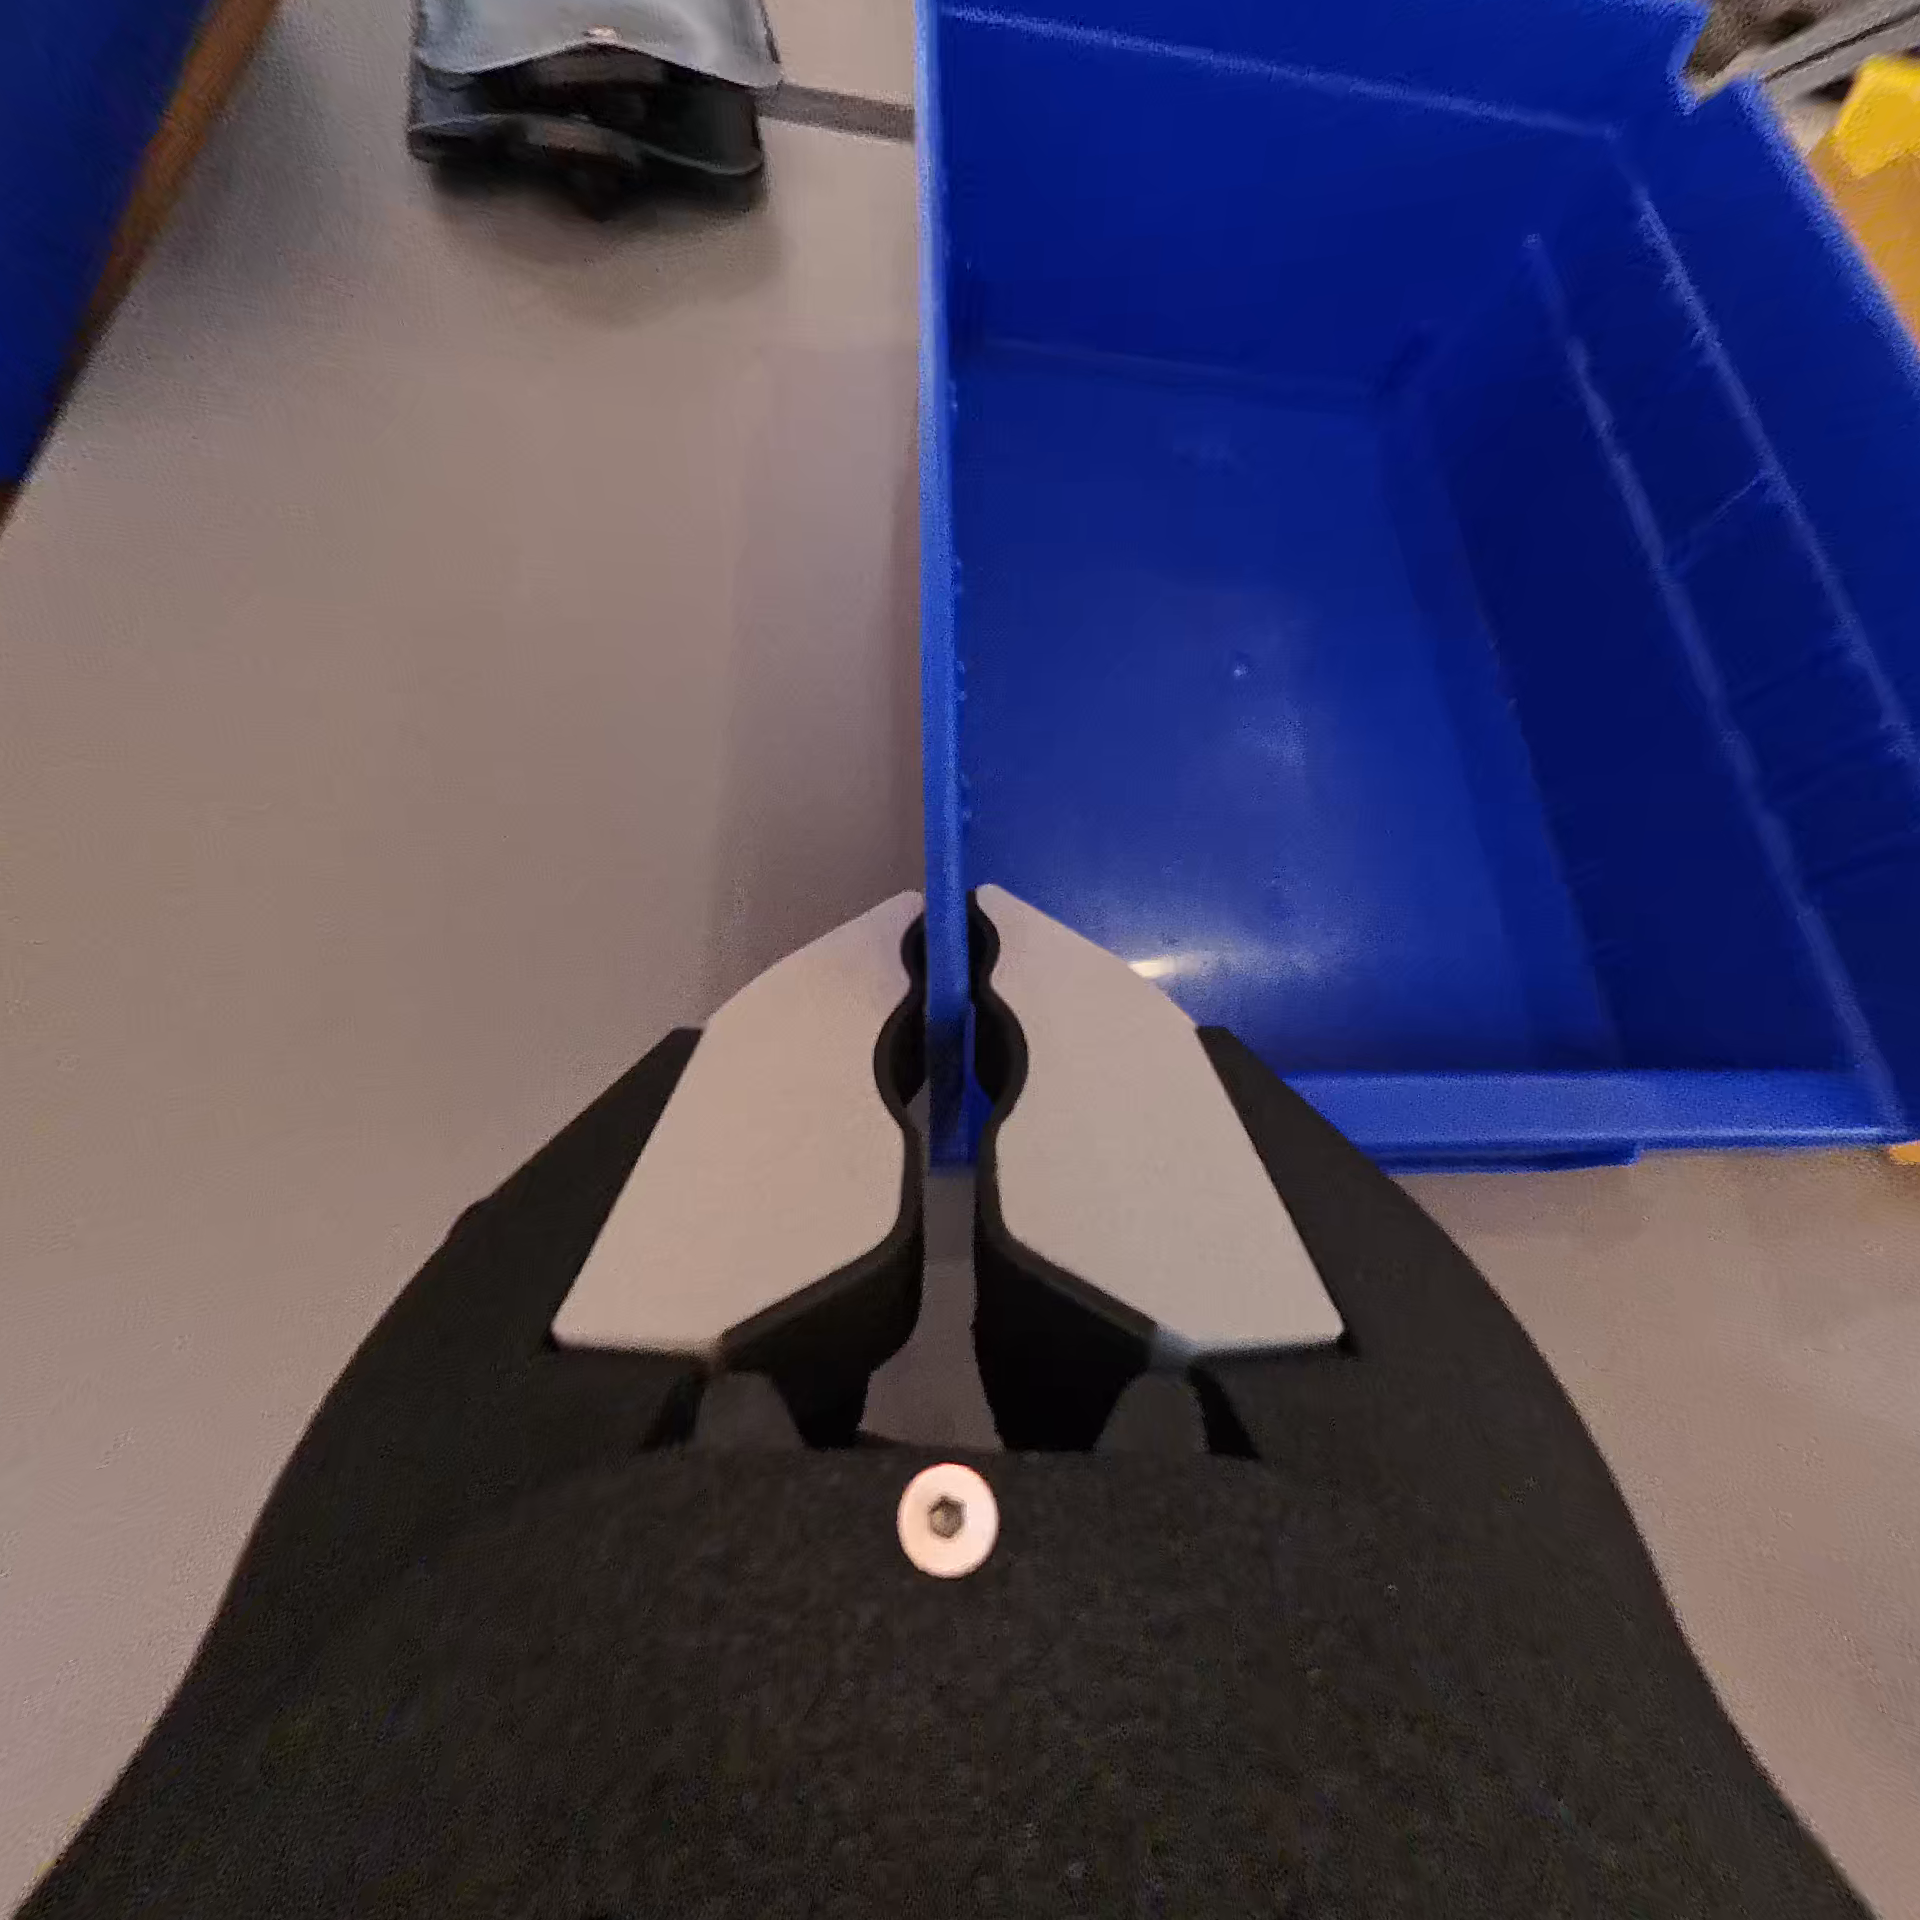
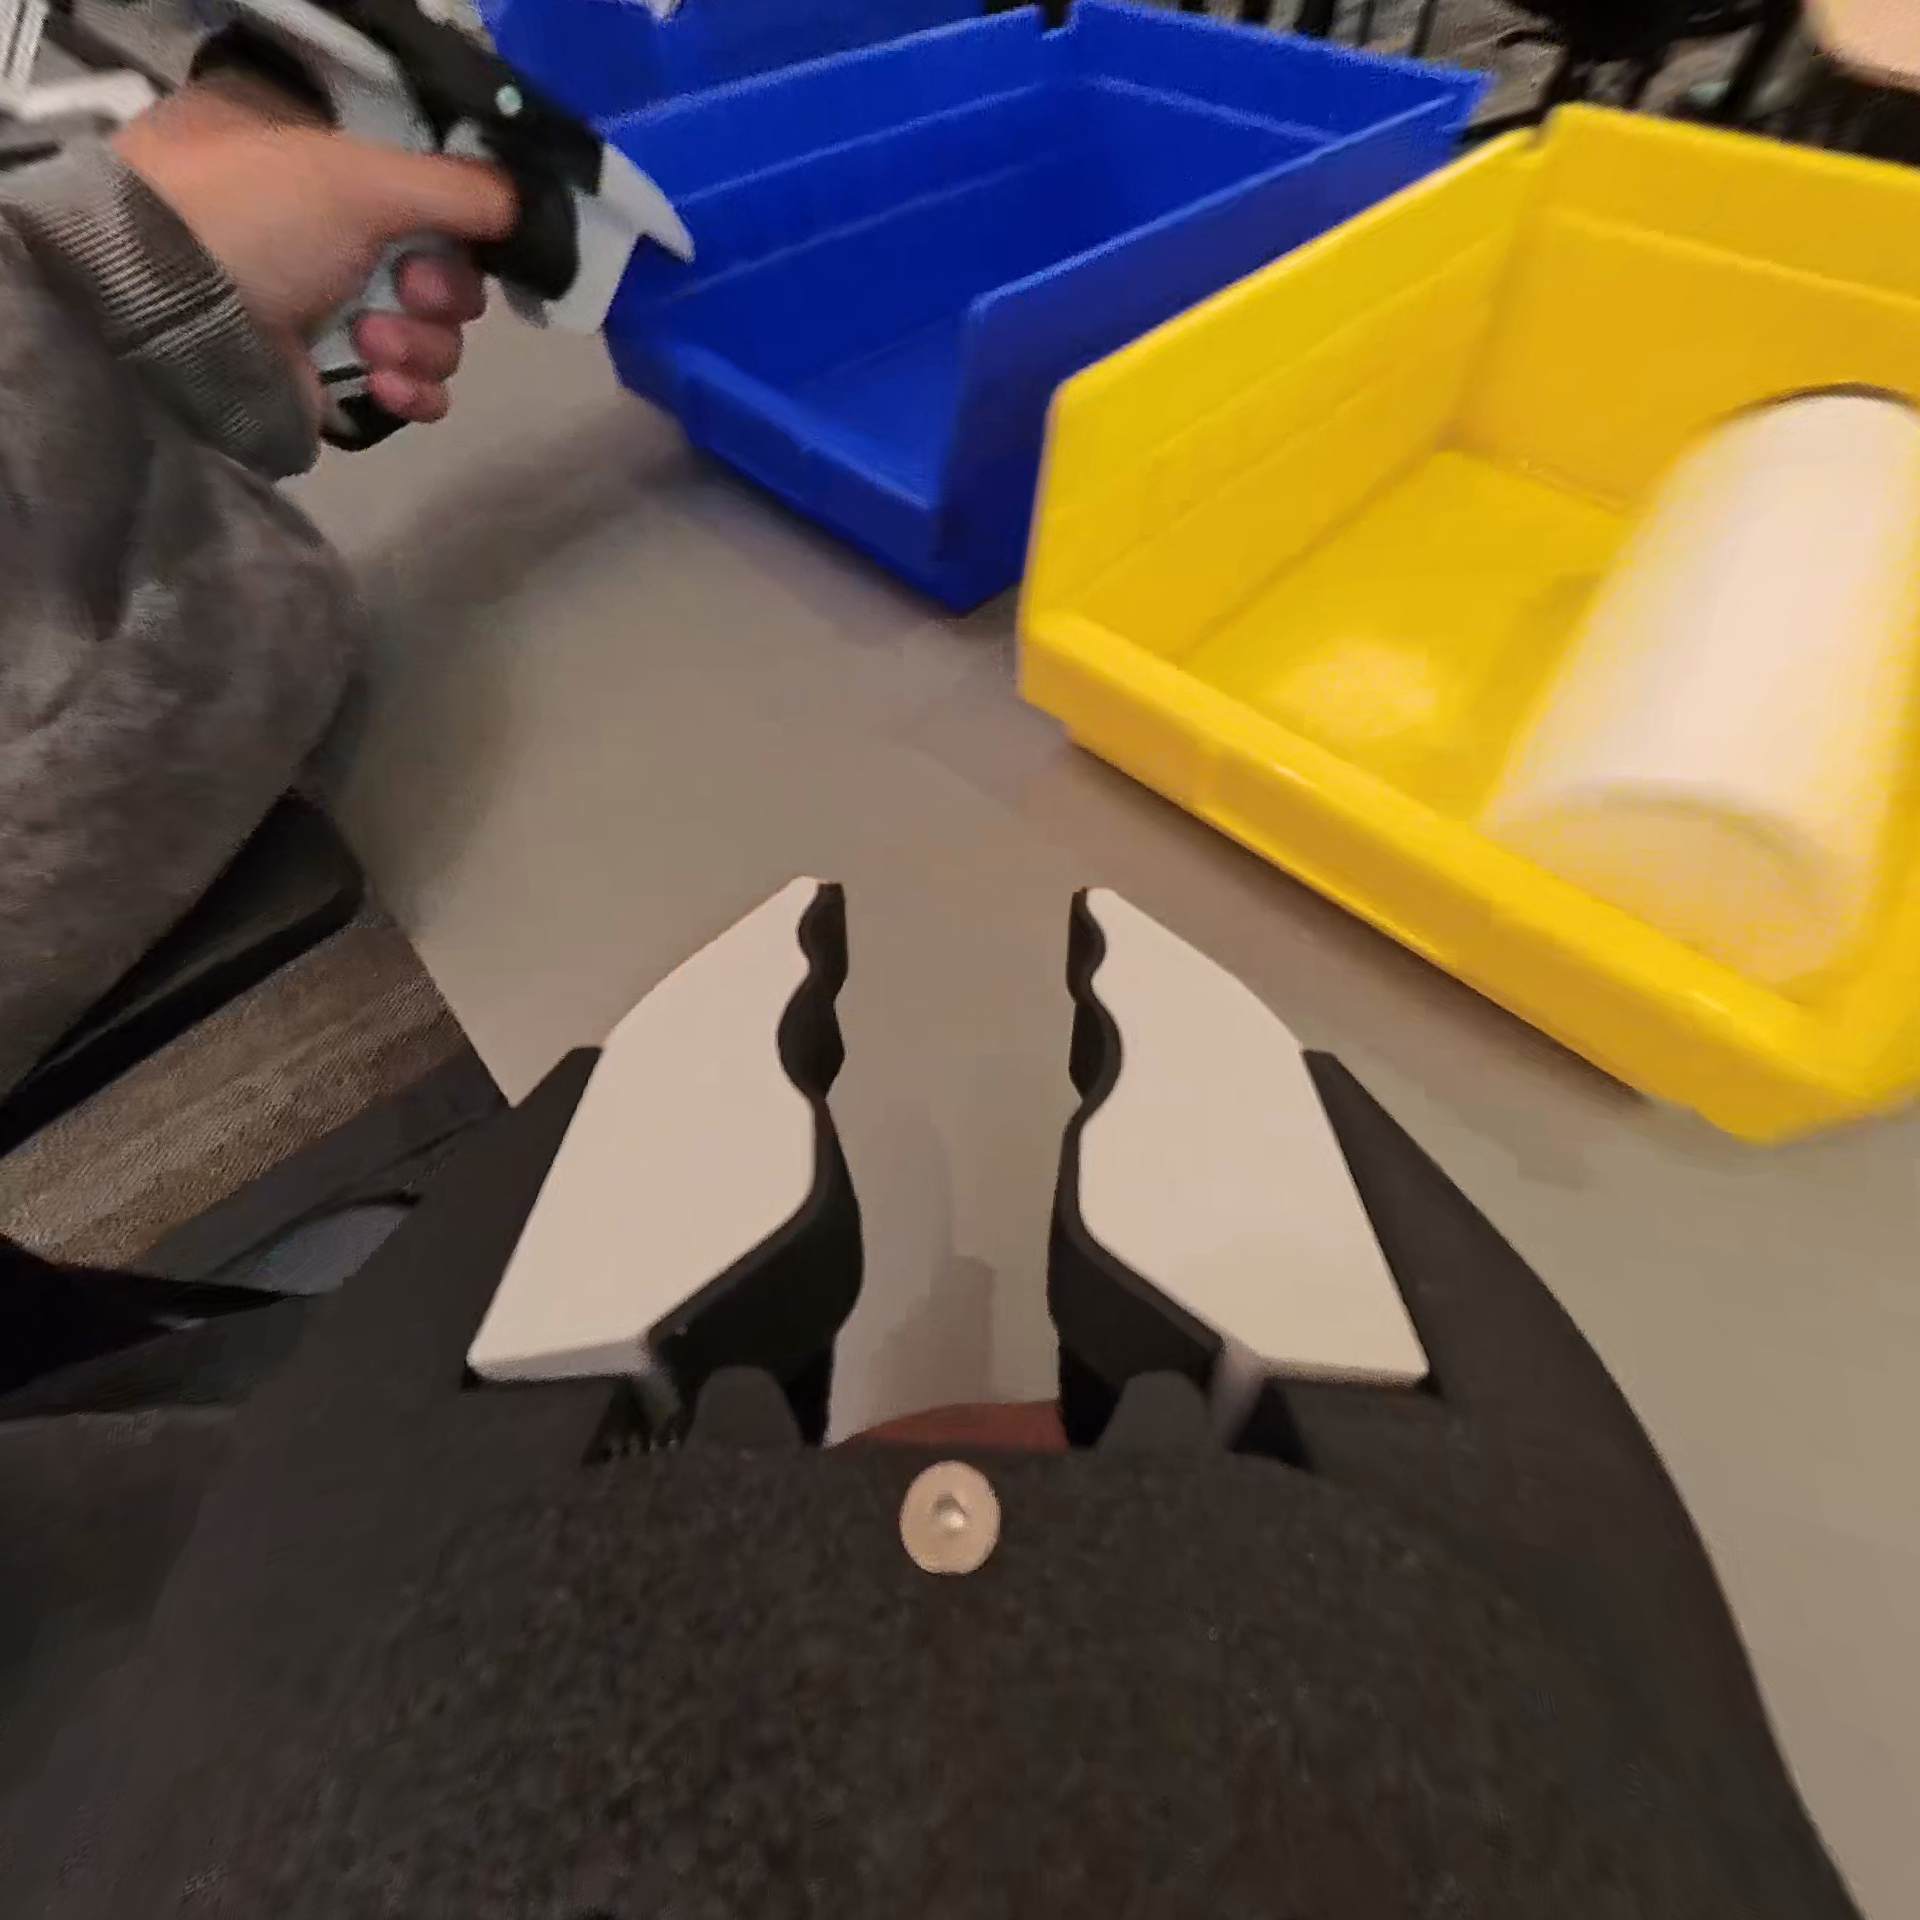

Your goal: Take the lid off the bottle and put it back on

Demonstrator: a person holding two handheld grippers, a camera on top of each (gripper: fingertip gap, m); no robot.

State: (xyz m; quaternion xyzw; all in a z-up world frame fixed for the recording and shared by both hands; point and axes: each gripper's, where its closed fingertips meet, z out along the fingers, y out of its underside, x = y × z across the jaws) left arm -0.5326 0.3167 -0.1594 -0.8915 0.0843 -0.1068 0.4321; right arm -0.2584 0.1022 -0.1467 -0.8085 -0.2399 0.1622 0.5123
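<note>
My left gripper (image 1: pixel 948 904) is shut on the thin left wall (image 1: pixel 940 520) of an empty blue bin, with a pad on each side of it. The right wrist view shows this gripper (image 2: pixel 665 234) at the blue bin's (image 2: pixel 831 457) near left corner, held by a person's hand (image 2: pixel 312 239). My right gripper (image 2: pixel 956 904) is open and empty above the grey table. A white cylinder (image 2: pixel 1714 675) lies on its side in a yellow bin (image 2: pixel 1247 748) to the right of my right gripper. It is blurred. I see no lid on it.
A black pouch (image 1: pixel 587 94) lies on the table far behind the left gripper. A second blue bin (image 2: pixel 644 42) stands behind the first. A grey sleeve (image 2: pixel 125 520) fills the left of the right wrist view. The table edge and carpet (image 2: pixel 208 1091) are at the left.
</note>
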